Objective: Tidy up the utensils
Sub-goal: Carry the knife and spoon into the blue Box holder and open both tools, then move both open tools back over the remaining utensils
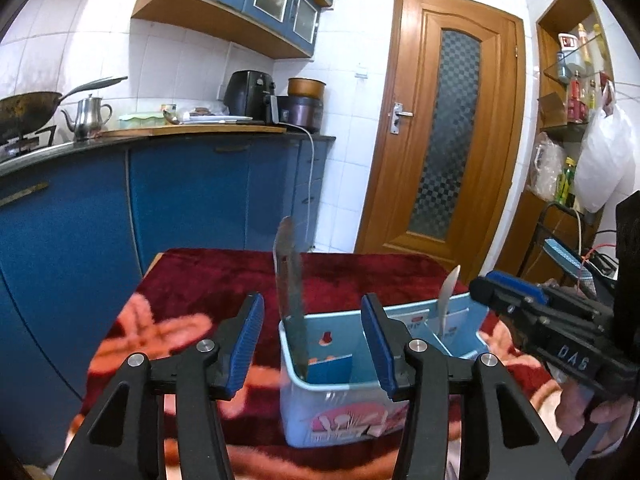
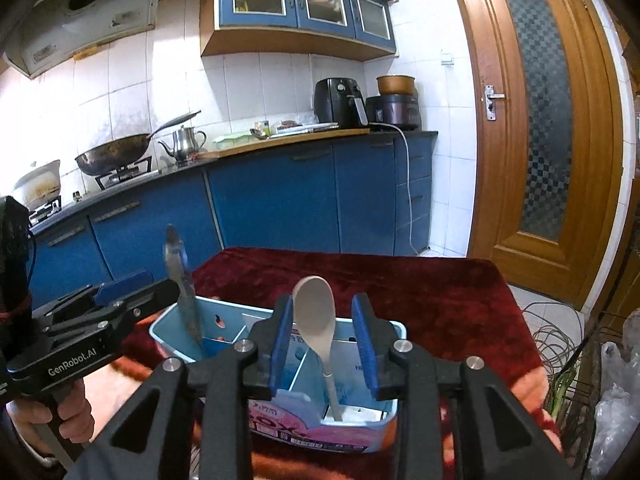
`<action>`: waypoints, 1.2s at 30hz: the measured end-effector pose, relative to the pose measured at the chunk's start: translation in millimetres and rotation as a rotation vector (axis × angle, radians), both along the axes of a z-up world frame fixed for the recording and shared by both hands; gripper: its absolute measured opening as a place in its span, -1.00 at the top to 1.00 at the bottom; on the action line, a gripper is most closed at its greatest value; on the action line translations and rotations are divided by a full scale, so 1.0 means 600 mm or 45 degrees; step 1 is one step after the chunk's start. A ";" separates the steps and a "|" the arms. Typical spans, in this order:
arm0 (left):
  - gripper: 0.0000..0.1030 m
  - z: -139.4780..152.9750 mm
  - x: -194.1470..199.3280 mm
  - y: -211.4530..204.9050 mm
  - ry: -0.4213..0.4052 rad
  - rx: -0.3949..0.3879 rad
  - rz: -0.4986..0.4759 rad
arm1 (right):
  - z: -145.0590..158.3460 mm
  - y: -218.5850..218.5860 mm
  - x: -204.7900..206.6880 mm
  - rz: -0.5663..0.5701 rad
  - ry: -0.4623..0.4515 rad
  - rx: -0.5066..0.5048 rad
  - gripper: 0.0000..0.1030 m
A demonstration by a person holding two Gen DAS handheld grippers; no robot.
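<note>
A light blue divided utensil box [image 1: 328,404] stands on the red-clothed table; it also shows in the right wrist view [image 2: 384,428]. A knife [image 1: 292,300] stands blade up in its left compartment, also seen in the right wrist view [image 2: 185,300]. A white spoon [image 2: 318,328] stands bowl up in the right compartment; its tip shows in the left wrist view [image 1: 447,300]. My left gripper [image 1: 312,344] is open, just in front of the box, with the knife between its fingers and untouched. My right gripper [image 2: 324,344] is open around the spoon, not gripping it.
The table's red floral cloth [image 1: 208,280] drops off at the far edge. Blue kitchen cabinets [image 2: 280,200] with a wok, kettle and appliances stand behind. A wooden door [image 1: 444,140] is at the right. Coiled cables and bags [image 2: 568,344] lie right of the table.
</note>
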State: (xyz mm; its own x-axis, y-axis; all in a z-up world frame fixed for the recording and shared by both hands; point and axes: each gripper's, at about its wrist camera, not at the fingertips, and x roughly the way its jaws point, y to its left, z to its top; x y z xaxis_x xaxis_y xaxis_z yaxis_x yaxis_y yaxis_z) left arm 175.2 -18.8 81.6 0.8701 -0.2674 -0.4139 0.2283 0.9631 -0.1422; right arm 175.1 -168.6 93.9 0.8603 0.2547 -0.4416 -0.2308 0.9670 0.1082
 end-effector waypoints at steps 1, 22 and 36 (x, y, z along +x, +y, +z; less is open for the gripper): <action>-0.01 0.002 -0.005 0.002 0.009 0.003 0.000 | 0.004 -0.002 -0.005 -0.001 -0.003 0.004 0.33; -0.13 0.001 -0.111 0.021 0.318 0.154 -0.070 | -0.017 -0.033 -0.108 0.010 0.353 -0.018 0.31; -0.13 -0.061 -0.141 0.017 0.620 0.287 -0.120 | -0.090 -0.018 -0.146 0.089 0.716 -0.157 0.31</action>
